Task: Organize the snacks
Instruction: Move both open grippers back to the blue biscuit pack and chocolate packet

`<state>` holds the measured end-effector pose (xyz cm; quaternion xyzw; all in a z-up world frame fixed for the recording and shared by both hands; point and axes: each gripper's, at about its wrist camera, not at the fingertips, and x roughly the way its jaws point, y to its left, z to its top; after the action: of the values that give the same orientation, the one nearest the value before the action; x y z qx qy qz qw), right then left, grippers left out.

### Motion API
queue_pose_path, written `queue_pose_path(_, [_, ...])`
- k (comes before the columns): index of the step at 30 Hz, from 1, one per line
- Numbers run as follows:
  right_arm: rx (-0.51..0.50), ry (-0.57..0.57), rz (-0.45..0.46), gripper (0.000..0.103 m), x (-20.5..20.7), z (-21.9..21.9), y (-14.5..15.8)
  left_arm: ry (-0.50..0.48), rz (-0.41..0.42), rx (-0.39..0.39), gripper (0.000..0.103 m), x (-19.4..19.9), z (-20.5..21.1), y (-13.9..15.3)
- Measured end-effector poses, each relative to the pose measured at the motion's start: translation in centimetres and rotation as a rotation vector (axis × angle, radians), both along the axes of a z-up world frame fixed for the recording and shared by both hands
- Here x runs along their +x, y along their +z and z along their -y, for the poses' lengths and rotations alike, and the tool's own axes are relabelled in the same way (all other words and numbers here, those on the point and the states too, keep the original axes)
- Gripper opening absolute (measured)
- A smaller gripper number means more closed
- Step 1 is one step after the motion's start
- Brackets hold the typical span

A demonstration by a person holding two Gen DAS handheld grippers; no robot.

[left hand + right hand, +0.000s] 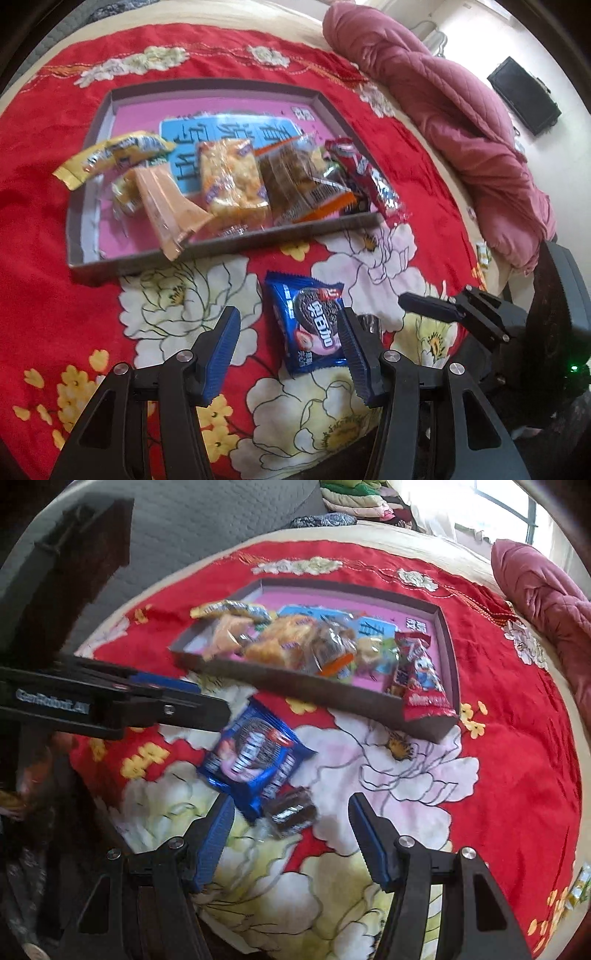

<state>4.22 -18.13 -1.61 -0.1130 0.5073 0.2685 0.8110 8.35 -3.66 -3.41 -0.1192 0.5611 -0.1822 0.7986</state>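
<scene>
A blue Oreo packet (308, 325) lies on the red floral blanket, just in front of a shallow cardboard tray (221, 251) that holds several snack packets. My left gripper (288, 350) is open, its right fingertip over the packet's right edge. In the right wrist view the same blue packet (255, 757) lies beside a small dark wrapped snack (291, 810). My right gripper (291, 845) is open, just short of the dark snack. The tray (314, 690) lies beyond, with a red packet (421, 679) hanging over its near corner.
A pink quilt (443, 110) is bundled along the right side of the bed. The left gripper's body (110, 705) reaches in from the left in the right wrist view. The bed edge and grey floor (203, 517) lie beyond the tray.
</scene>
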Motion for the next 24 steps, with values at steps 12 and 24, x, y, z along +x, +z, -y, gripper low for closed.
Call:
queue_pose_path(12, [0.009, 0.049, -0.003, 0.047, 0.6, -0.2, -2.1, -0.046, -0.059, 0.043, 0.056, -0.2, 2.6, -2.0])
queue_pose_path(24, [0.053, 0.076, -0.021, 0.047, 1.2, 0.1, -3.5, -0.048, -0.082, 0.088, 0.056, 0.3, 4.3, -3.0])
